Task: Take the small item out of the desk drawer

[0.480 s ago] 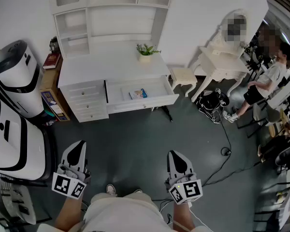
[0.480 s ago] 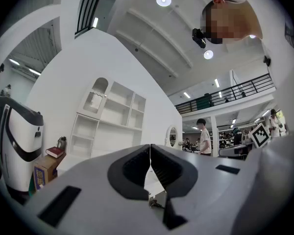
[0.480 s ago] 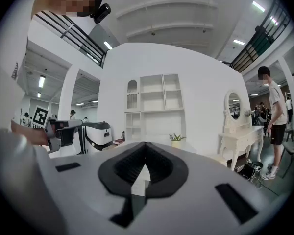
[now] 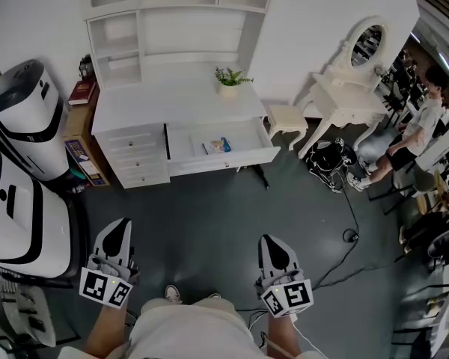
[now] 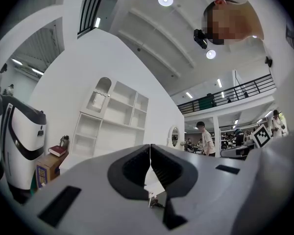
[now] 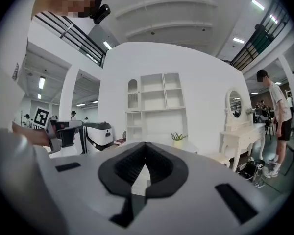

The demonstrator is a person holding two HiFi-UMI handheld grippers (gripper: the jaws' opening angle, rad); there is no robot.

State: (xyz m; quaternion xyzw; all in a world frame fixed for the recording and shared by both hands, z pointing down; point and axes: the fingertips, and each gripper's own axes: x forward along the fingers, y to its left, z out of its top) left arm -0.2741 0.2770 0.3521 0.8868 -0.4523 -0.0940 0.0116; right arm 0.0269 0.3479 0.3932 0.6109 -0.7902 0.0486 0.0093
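Observation:
A white desk (image 4: 172, 99) stands across the room with its wide drawer (image 4: 223, 154) pulled out. Inside the drawer lies a small white and blue item (image 4: 216, 146). My left gripper (image 4: 120, 227) is held low near my body, far from the desk, with its jaws shut and nothing between them (image 5: 150, 153). Beside it my right gripper (image 4: 274, 244) is likewise shut and empty (image 6: 145, 148). Both point toward the desk.
Two large white machines (image 4: 22, 118) stand at the left, with a cardboard box (image 4: 81, 155) and a red book (image 4: 81, 92) by the desk. A potted plant (image 4: 228, 78) sits on the desktop. A stool (image 4: 284, 118), a vanity table (image 4: 348, 88), floor cables (image 4: 349, 234) and a person (image 4: 411, 137) are at the right.
The head view has shifted slightly; the desk sits a little lower in the picture. Both grippers stay where they were, shut.

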